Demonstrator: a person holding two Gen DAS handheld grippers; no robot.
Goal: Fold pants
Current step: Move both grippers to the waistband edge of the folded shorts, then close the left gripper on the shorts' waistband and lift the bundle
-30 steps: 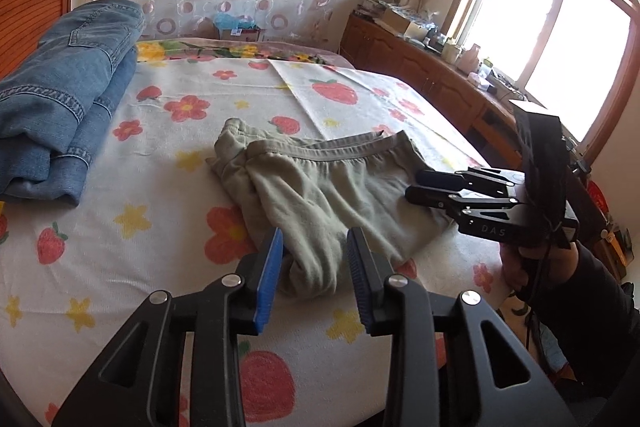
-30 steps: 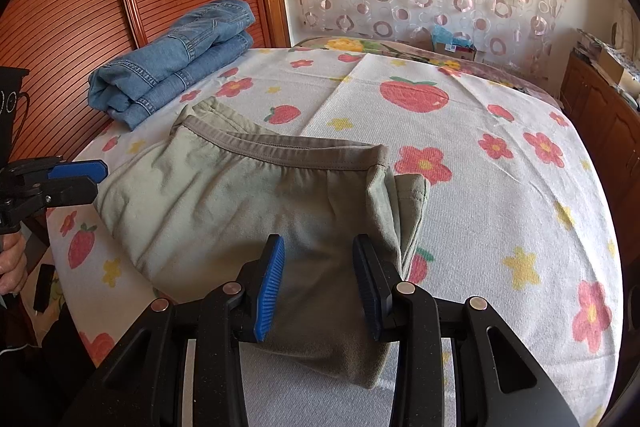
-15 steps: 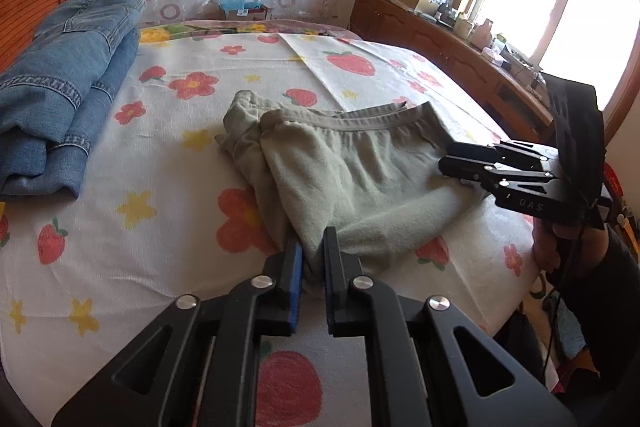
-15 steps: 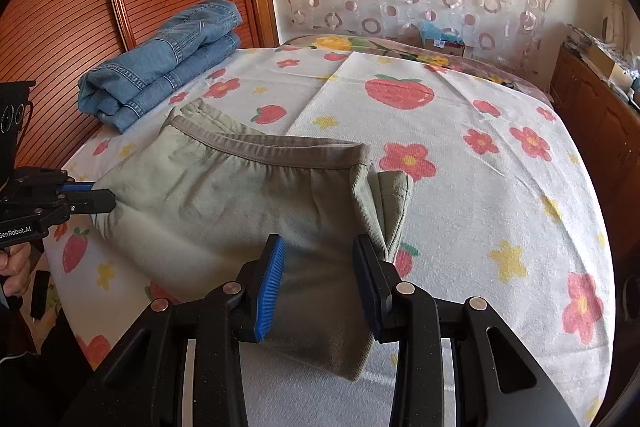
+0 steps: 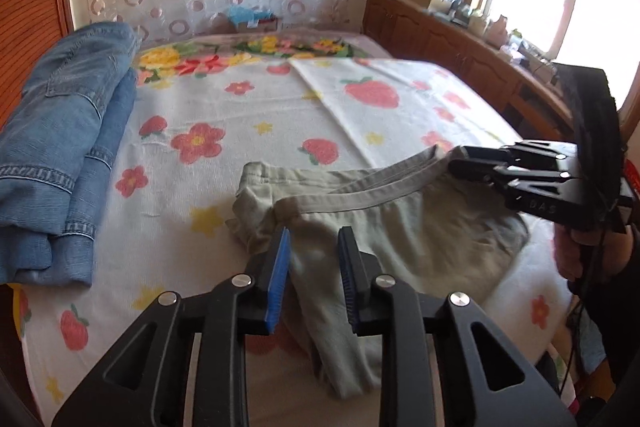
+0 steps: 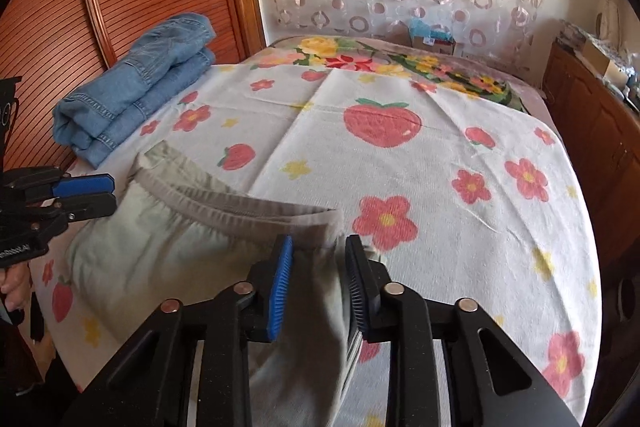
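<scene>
Left hand-held gripper (image 5: 312, 267): pads now stand apart with a fold of the olive pants (image 5: 400, 235) lying loose between them; half a second ago we had them pinched shut on that cloth. So we judge the left side released. Right hand-held gripper (image 6: 316, 279): parted as before, cloth between the pads, nothing clamped, but it has come forward to the waistband (image 6: 248, 207) corner at 12 o'clock. Pants lie folded on the flowered bed (image 6: 400, 163), near edge. Folded jeans (image 5: 60, 147) sit at 10 o'clock, well apart. Likely meaning: one fold set down, regrasp at the waistband pending.
</scene>
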